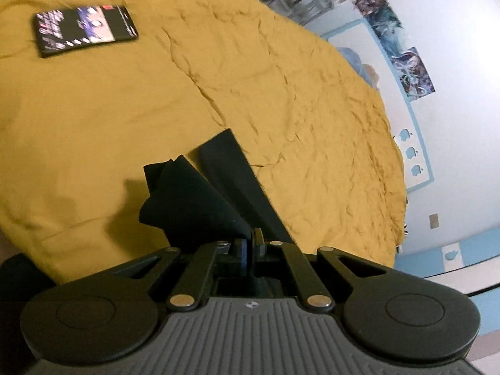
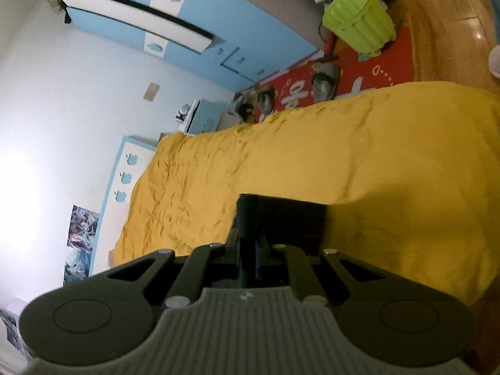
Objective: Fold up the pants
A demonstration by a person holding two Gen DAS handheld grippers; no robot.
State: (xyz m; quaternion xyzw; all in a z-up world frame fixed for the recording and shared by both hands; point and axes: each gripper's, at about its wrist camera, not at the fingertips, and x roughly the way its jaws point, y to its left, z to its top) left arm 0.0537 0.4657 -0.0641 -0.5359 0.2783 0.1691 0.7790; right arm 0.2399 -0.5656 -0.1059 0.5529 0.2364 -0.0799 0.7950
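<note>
Black pants (image 1: 193, 197) sit low in the middle of the left wrist view, dark and matte against a mustard-yellow bedspread (image 1: 109, 109). One long flat strip runs from the centre down toward the lower right, and a bunched, pointed fold rises just left of it, lifted off the cover and throwing a shadow to the left. The left gripper (image 1: 248, 247) has its jaws pinched together, and the black cloth feeds straight into them, so it is gripping the pants.

Over to the right wrist view: the pants (image 2: 290, 222) show as a squarish black panel at lower centre, with a straight top edge and a stiff vertical fold on its left side. The right gripper (image 2: 250, 259) is closed tight too, with the cloth caught between the jaws. Behind it the bedspread (image 2: 343, 156) stretches across the middle of the frame.

Up in the upper left of the left wrist view a dark book (image 1: 86, 29) lies flat on the cover, well apart from the pants. A green bin (image 2: 359, 22) stands on the floor at the upper right of the right wrist view.
</note>
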